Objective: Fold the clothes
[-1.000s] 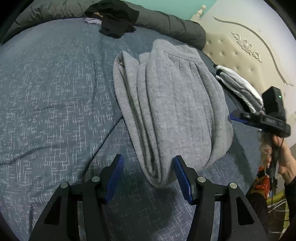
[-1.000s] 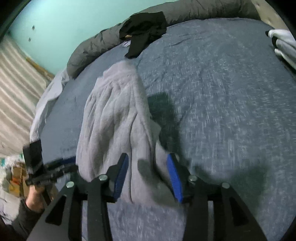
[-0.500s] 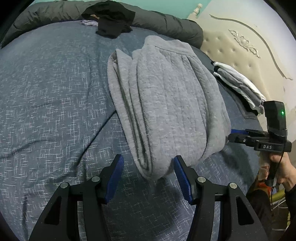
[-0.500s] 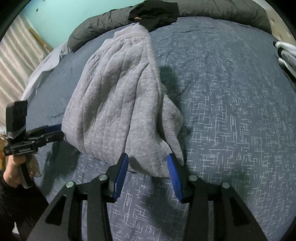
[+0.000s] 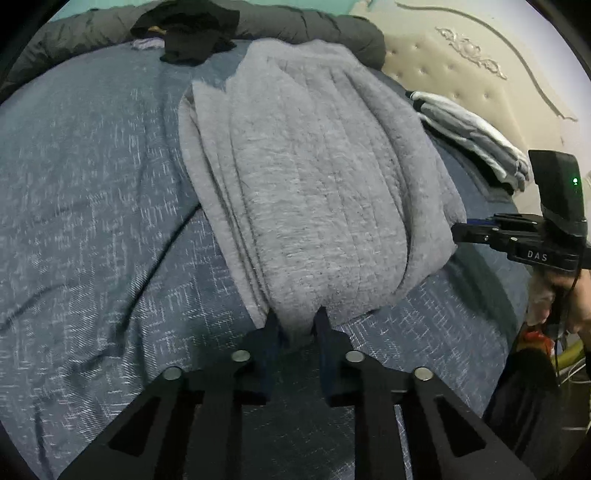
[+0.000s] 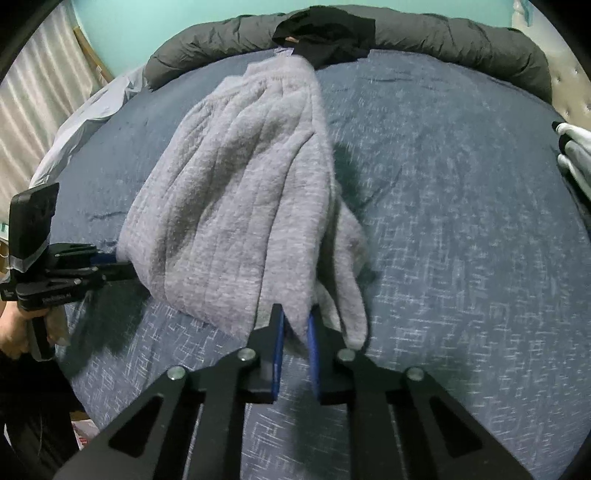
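While the grey quilted garment (image 5: 317, 192) lies folded lengthwise on the blue flecked bedspread (image 5: 92, 192), both tongs are closing on its near hem. The left gripper (image 5: 297, 325) has a tuck of the grey cloth between its blue pads, which press on it; the pad faces themselves are blurred and partly buried in fabric. The right gripper (image 6: 295, 325) pinches the hem near the other corner in the same way — a fold of cloth rises between its narrow-set fingers, and a loose flap hangs down just to the right of them.

No container shows in either view; the bed bears everything. At the far edge a dark padded roll (image 6: 443, 33) runs along the bedspread, with a black garment (image 6: 325, 37) heaped on it and touching the far end of the grey piece. A folded stack of white and grey clothes (image 5: 476, 140) sits near the cream tufted headboard (image 5: 461, 66), cut off by the frame edge in the right wrist view.

Each view catches the other gripper from the side, its tips at the garment's edge — how they stand cannot be told from there. The holding hand (image 6: 14, 328) is half out of frame.
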